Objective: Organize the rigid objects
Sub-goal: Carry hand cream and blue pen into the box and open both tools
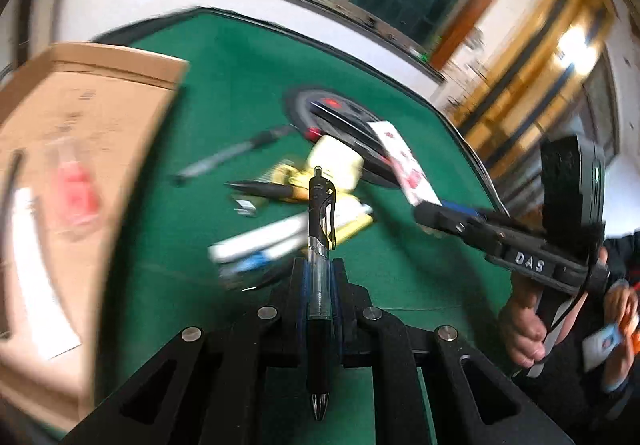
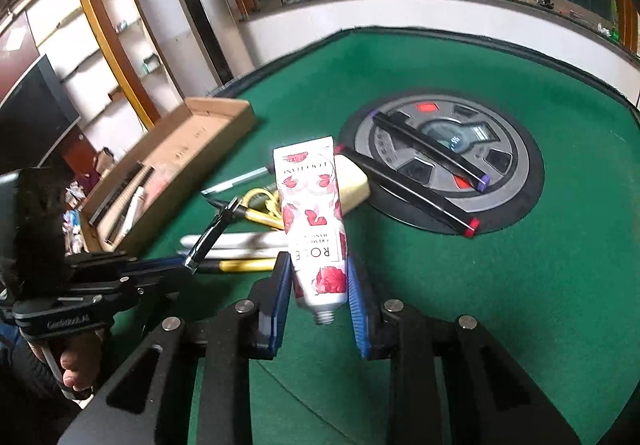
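My left gripper (image 1: 318,265) is shut on a black click pen (image 1: 319,245), held above the green table; the pen also shows in the right wrist view (image 2: 212,233). My right gripper (image 2: 320,277) is shut on a white hand cream tube with red roses (image 2: 314,221), cap end missing, neck pointing toward the camera; the tube also shows in the left wrist view (image 1: 404,165). A pile on the table (image 2: 520,285) holds a cream block (image 2: 354,181), yellow scissors (image 2: 262,205), white tubes (image 2: 240,241) and pens.
An open cardboard box (image 1: 80,173) with several items inside sits at the left; it also shows in the right wrist view (image 2: 180,161). A round grey centre console (image 2: 444,161) carries two long black bars (image 2: 416,185). A pen (image 1: 224,157) lies apart.
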`<act>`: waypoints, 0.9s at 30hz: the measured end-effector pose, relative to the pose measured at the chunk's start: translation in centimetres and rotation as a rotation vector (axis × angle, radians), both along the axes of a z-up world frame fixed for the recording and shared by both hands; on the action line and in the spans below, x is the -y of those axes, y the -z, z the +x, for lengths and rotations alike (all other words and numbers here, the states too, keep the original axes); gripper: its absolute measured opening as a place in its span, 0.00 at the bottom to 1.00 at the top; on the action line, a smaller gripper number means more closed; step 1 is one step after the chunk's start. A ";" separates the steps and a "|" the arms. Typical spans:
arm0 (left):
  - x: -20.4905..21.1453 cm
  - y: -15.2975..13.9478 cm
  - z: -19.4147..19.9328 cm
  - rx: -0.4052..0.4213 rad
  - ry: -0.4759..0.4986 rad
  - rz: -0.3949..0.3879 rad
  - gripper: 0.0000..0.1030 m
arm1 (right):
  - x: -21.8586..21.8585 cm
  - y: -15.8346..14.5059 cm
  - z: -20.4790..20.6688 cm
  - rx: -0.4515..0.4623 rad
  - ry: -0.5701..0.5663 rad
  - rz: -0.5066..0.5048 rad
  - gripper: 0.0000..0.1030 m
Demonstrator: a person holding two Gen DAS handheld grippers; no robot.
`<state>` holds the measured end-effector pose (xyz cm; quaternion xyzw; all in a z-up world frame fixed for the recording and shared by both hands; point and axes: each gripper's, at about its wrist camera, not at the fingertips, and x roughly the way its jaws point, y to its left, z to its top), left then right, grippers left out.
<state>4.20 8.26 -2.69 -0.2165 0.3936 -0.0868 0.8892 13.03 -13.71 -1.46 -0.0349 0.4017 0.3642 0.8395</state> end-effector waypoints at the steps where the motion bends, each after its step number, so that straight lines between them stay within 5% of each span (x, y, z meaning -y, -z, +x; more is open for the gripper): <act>1: -0.8 -0.6 -0.5 0.003 -0.020 -0.007 0.09 | -0.2 -0.2 -0.2 0.001 -0.004 0.013 0.25; 7: -7.3 -4.8 -4.6 0.060 -0.223 0.085 0.09 | -2.4 -0.5 -1.4 -0.056 -0.068 0.064 0.25; 13: -14.7 -3.8 -6.3 -0.020 -0.400 0.109 0.09 | -9.3 -3.5 -3.5 -0.127 -0.129 0.141 0.26; 18: -16.7 -2.4 -6.6 -0.054 -0.424 0.122 0.09 | -16.0 -5.1 -4.6 -0.129 -0.152 0.175 0.26; 27: -17.0 -0.4 -4.7 -0.142 -0.383 0.163 0.09 | -24.2 -1.7 -1.8 -0.177 -0.089 0.128 0.26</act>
